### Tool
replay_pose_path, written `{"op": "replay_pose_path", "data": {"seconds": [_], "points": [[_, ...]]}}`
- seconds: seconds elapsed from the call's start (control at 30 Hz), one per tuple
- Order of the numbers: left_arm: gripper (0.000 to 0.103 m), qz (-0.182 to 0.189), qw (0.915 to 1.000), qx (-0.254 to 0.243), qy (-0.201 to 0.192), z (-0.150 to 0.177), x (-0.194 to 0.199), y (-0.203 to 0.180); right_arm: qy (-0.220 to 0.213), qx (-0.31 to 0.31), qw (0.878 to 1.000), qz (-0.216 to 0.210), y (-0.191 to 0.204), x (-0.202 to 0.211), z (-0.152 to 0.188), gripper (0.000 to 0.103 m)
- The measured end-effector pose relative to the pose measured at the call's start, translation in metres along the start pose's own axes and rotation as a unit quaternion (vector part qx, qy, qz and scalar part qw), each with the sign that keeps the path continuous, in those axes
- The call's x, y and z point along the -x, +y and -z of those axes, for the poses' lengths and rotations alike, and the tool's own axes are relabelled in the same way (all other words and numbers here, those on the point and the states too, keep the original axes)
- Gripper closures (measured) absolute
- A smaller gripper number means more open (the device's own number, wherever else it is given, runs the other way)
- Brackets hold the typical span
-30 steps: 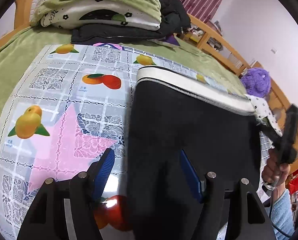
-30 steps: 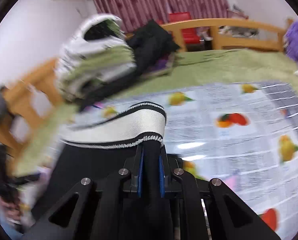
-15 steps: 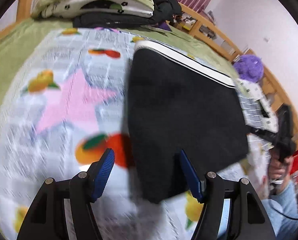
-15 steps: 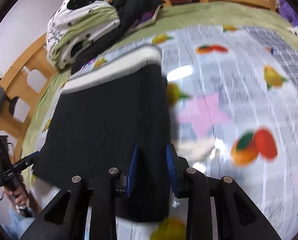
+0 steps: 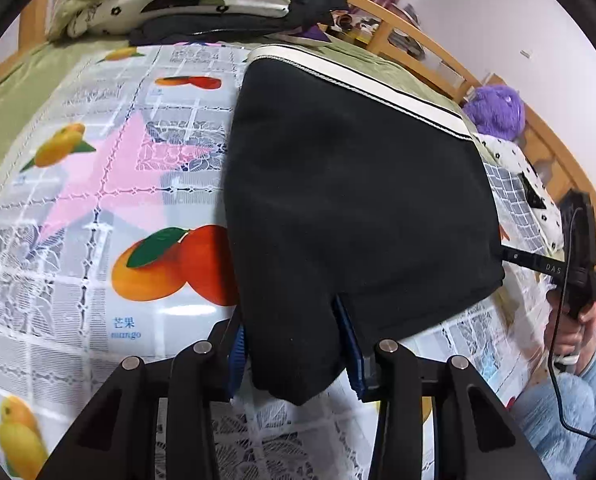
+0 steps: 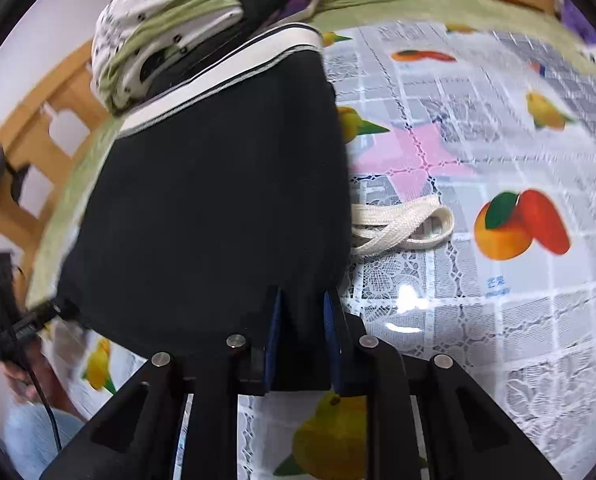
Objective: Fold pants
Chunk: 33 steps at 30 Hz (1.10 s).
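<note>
Black fabric fills most of your left wrist view: the pants [image 5: 349,200] lie folded on the fruit-print tablecloth [image 5: 98,208], the white waistband [image 5: 361,80] toward the far edge where the green bedspread [image 5: 14,92] begins. Your left gripper [image 5: 294,344] is clamped on the near corner of the pants, cloth bunched between its blue pads [image 5: 349,344]. Only this view shows your right hand [image 5: 573,320] at the tablecloth's right edge and the purple plush toy [image 5: 495,110] beyond it.

From your right wrist view, your right gripper [image 6: 299,344] pinches the other near corner, fabric packed between its blue pads. Only this view shows the cream drawstring [image 6: 405,226] looping out from under the pants onto the tablecloth, beside a printed mango [image 6: 521,230]. A folded quilt [image 6: 162,36] sits past the waistband.
</note>
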<state>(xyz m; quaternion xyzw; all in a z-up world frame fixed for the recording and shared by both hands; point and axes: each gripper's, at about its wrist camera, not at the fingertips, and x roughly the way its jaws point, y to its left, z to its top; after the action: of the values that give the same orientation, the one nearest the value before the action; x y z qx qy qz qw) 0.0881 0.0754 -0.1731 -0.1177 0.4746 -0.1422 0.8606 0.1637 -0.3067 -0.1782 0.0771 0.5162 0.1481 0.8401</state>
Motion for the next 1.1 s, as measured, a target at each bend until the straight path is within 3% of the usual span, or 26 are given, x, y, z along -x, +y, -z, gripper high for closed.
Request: {"op": "replay_pose_path", "data": {"seconds": [0.1,0.23,0.33,0.4,0.47,0.53,0.6,0.7,0.8,0.87,0.9,0.93,1.03,1.07,1.1], "points": [[0.062,0.010,0.9999,0.012,0.007,-0.006,0.015,0.005,0.010,0.031,0.999,0.010,0.006,0.011,-0.003,0.082],[0.060,0.010,0.9991,-0.007,-0.040,-0.020,0.039,0.000,-0.052,0.073,0.996,-0.008,0.022,0.051,-0.006,0.082],[0.060,0.010,0.9977,-0.031,-0.059,-0.038,0.038,-0.020,-0.093,0.106,0.989,-0.036,0.044,0.057,-0.010,0.082],[0.059,0.010,0.9972,-0.049,-0.056,-0.045,0.029,-0.032,-0.085,0.119,0.988,-0.039,0.056,0.044,-0.014,0.082],[0.059,-0.021,0.9975,-0.059,-0.032,-0.041,0.009,-0.035,-0.049,0.133,0.990,-0.021,0.060,0.017,-0.014,0.082],[0.059,-0.028,0.9978,-0.059,-0.005,-0.029,-0.007,-0.030,-0.020,0.141,0.990,-0.011,0.053,-0.005,-0.006,0.082],[0.059,-0.024,0.9972,-0.068,-0.020,-0.017,-0.010,-0.025,-0.026,0.153,0.988,-0.020,0.049,-0.005,0.002,0.082],[0.059,-0.009,0.9983,-0.055,-0.016,-0.026,0.000,-0.024,-0.013,0.163,0.986,-0.023,0.049,0.002,0.003,0.082],[0.058,0.018,0.9987,-0.037,-0.031,-0.048,0.007,-0.021,-0.061,0.160,0.985,-0.028,0.051,0.024,-0.014,0.082],[0.052,0.003,0.9982,-0.042,-0.043,-0.064,0.007,-0.023,-0.125,0.148,0.981,-0.018,0.048,0.037,-0.036,0.075],[0.052,-0.008,0.9979,-0.044,-0.048,-0.071,0.005,-0.023,-0.149,0.138,0.979,-0.002,0.046,0.040,-0.046,0.064],[0.052,-0.014,0.9976,-0.045,-0.051,-0.078,0.004,-0.024,-0.170,0.126,0.977,0.026,0.042,0.039,-0.060,0.059],[0.052,-0.010,0.9970,-0.040,-0.065,-0.099,-0.004,-0.024,-0.170,0.083,0.980,0.060,0.022,0.014,-0.100,0.061],[0.052,-0.007,0.9970,-0.039,-0.066,-0.104,-0.006,-0.024,-0.167,0.067,0.982,0.065,0.015,0.004,-0.110,0.065],[0.052,-0.002,0.9971,-0.038,-0.066,-0.111,-0.011,-0.025,-0.168,0.058,0.982,0.065,0.011,-0.005,-0.118,0.077]]}}
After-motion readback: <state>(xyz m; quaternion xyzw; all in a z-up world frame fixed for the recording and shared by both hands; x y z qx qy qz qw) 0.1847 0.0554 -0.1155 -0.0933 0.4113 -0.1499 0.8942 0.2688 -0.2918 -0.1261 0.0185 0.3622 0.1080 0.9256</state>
